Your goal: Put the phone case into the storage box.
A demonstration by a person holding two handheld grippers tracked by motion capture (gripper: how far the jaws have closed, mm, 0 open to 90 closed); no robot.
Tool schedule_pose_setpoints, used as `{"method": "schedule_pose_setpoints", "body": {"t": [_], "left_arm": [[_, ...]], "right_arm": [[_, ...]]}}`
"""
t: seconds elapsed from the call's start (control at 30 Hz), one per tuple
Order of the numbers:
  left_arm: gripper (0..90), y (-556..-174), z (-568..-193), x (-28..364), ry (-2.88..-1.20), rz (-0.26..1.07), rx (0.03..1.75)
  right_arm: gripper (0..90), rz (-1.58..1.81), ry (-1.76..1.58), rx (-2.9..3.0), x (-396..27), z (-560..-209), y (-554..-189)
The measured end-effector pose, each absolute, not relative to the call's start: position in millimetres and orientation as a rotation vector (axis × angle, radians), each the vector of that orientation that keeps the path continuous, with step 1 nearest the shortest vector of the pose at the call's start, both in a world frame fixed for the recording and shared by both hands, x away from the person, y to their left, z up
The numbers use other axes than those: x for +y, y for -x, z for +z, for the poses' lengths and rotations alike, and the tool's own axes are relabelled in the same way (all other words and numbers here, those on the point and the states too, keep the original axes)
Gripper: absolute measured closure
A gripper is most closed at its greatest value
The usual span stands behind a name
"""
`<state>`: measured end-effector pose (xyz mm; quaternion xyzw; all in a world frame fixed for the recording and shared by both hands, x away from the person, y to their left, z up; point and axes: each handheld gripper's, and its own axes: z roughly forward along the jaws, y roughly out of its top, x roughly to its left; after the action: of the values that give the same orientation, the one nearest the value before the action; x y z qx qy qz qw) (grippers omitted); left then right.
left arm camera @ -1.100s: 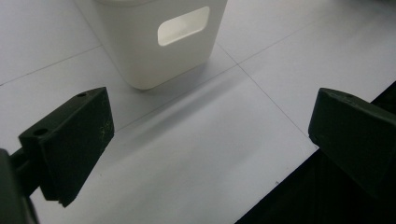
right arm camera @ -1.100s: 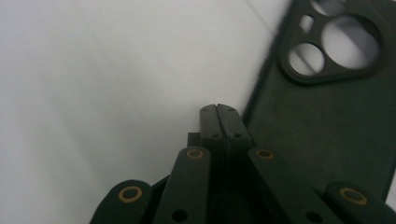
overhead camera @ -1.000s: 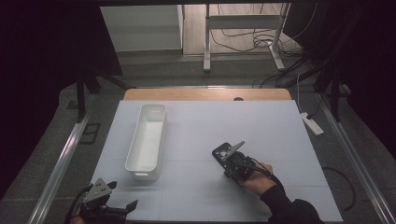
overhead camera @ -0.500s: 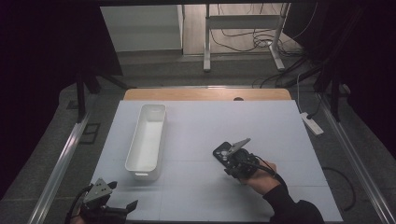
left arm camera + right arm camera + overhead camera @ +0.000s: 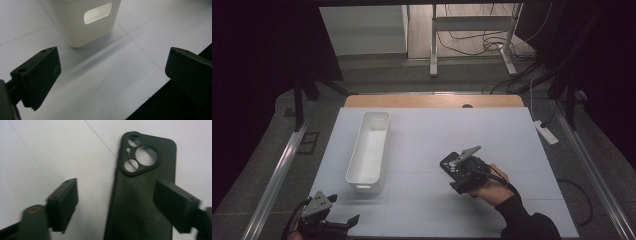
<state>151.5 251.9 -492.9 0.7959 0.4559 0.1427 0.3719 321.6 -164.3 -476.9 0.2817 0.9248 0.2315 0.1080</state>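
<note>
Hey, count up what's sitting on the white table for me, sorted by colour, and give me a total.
White: 1, the long bin
Black: 1, the phone case, lying flat with its camera cutouts showing
Total: 2

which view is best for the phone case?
Right gripper view: the black phone case lies flat on the table, camera cutouts clear, between the right gripper's open jaws. High view shows it small and partly covered by that gripper. Left gripper view faces the white bin.
</note>
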Motion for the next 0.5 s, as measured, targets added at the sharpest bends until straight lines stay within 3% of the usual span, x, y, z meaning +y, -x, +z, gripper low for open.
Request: {"method": "schedule_pose_setpoints", "body": {"t": [0.17,0.5], "left_arm": [[1.1,-152,-493,252,-2.043,0.366,1.168],[1.1,-152,-493,252,-2.043,0.365,1.168]], "right_arm": [[4.7,0.685,-0.879,2.691,-169,-478,-328],[0.0,0.69,-0.962,2.666,-184,-479,-342]]}}
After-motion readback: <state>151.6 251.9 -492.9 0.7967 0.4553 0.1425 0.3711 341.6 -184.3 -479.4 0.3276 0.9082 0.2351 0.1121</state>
